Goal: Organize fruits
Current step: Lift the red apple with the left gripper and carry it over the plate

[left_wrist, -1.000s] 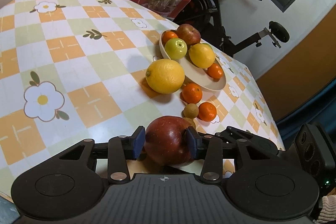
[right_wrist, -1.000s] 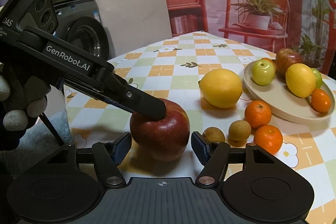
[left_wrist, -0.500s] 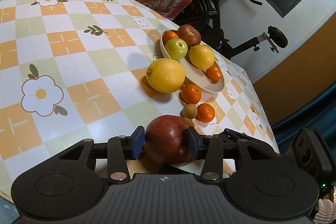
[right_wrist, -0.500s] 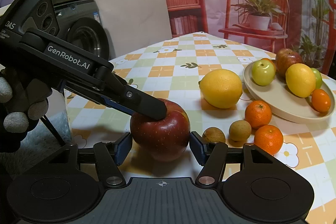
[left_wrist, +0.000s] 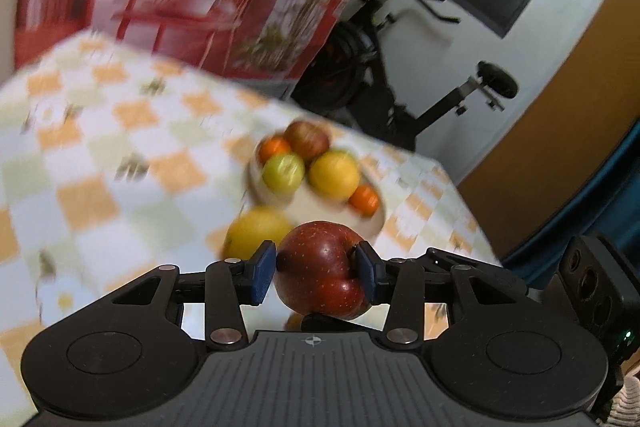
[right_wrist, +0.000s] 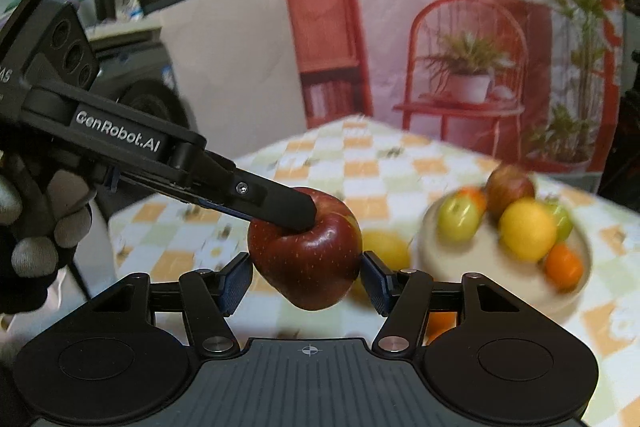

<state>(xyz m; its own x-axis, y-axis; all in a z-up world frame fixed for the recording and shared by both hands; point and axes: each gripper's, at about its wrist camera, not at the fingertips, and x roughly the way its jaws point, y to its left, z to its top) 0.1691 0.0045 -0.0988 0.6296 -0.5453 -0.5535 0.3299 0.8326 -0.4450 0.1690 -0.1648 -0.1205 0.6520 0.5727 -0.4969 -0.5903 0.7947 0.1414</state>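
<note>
A dark red apple (left_wrist: 320,269) is lifted off the checkered table, held by both grippers. My left gripper (left_wrist: 316,273) is shut on it, blue pads on its two sides. My right gripper (right_wrist: 306,275) is also shut on the same apple (right_wrist: 306,255), with the left gripper's finger (right_wrist: 276,203) pressing its top. A cream plate (left_wrist: 372,223) lies ahead with a red apple, a green apple, a lemon and small oranges. It also shows in the right wrist view (right_wrist: 496,287). A large lemon (left_wrist: 256,231) lies on the table beside the plate.
The table (left_wrist: 100,167) has a checkered flower cloth. A small orange (right_wrist: 440,323) lies on the table below my right fingers. An exercise bike (left_wrist: 400,75) stands behind the table. A washing machine (right_wrist: 140,87) stands off the table's left.
The apple has risen off the table with both grippers around it. My right gripper has closed onto it. Both views have tilted up and blurred with the motion.
</note>
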